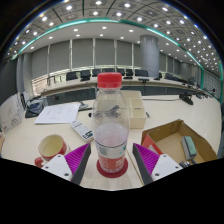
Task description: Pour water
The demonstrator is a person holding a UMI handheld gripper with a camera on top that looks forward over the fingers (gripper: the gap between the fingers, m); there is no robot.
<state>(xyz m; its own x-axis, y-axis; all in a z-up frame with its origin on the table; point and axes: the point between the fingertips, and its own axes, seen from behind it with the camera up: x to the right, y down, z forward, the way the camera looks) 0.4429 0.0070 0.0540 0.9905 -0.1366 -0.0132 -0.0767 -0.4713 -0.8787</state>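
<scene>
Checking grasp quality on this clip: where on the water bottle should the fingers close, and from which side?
On the water bottle, grip the straight lower body, coming level from the front as the gripper faces. It stands upright between the open fingers; its neck narrows under the red cap.

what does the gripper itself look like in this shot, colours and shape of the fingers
The gripper shows as two fingers rising from the bottom of the view, one at each side of the water bottle. Each finger is a dark, angular wedge with pale edging, and bears a bright magenta pad on its inner face. No cables, markings or sleeves are visible.
</scene>
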